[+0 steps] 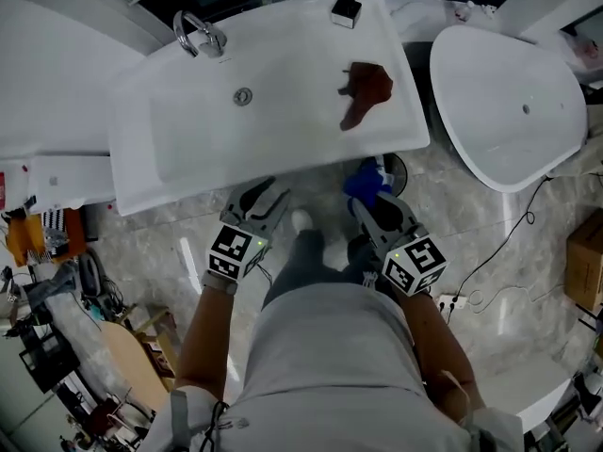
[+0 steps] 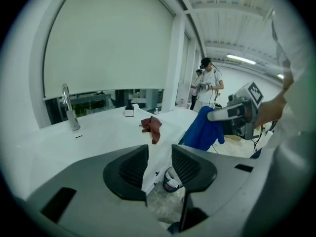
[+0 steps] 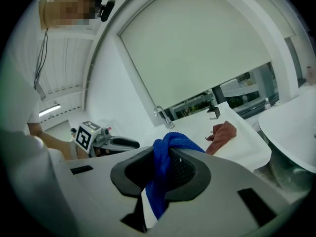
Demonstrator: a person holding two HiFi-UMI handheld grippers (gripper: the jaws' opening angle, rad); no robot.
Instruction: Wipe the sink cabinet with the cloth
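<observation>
Grips the blue cloth in the clenched right gripper, with fabric bunched over the pads and a tail trailing toward 6 o'clock. Carries the left gripper released, jaws apart on nothing. Hovers both off the front edge of the sink cabinet, at 6 o'clock in the head view, cloth near the white top but not on it. Leaves a brown rag lying at 3 o'clock of the drain, faucet at 11 o'clock.

Likely risks:
- snagging the hanging tail on the counter lip and dragging it out of the pads
- sweeping the rag off the edge
- scraping bare jaw on the surface where too little fabric leads
</observation>
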